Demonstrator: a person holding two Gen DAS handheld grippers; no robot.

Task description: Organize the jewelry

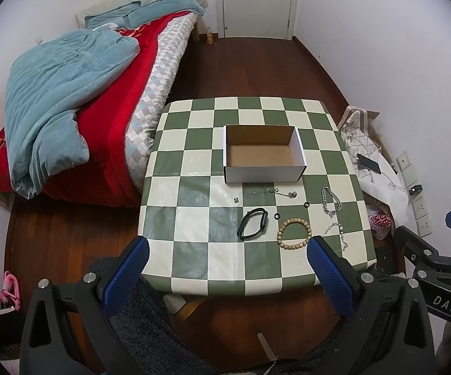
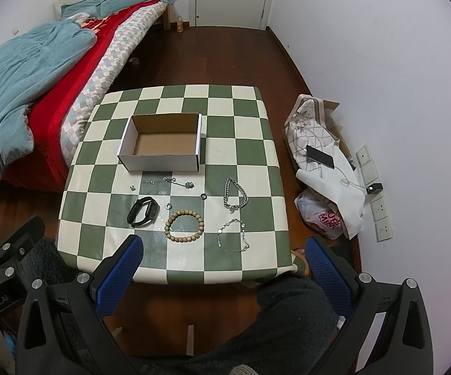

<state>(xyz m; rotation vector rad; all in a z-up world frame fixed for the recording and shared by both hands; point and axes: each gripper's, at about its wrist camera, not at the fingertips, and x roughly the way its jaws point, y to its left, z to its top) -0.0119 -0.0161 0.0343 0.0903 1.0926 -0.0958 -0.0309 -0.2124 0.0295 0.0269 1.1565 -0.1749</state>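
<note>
while i held both tools back from the near edge of the table (image 1: 194, 115), nothing was yet touched. my left gripper (image 1: 227, 251) stood with its blue pads wide apart and had nothing between them; it hung above the near edge, short of the pieces. my right gripper (image 2: 224, 251) was the same, its fingers spread wide and empty, also over the near edge.

the jewelry lay on the green and cream checked cloth, all on the near half. the cardboard box (image 2: 163, 147) sat open at the middle of the table, and i saw no piece inside it. just in front of the box lay a thin chain (image 2: 175, 182) stretched sideways, with a small metal clip (image 2: 133, 187) to its left. nearer to me was the black band (image 2: 142, 211), and beside it on the right the wooden bead bracelet (image 2: 184, 223). two small rings (image 2: 169, 206) lay near the beads, apart from each other. further right was the heavy silver chain (image 2: 235, 195), and in front of it the thin silver bracelet (image 2: 233, 236), closest to the right gripper. none of these pieces touched another, as far as i could see.

a bed (image 1: 69, 93) stood to the left of the table.
</note>
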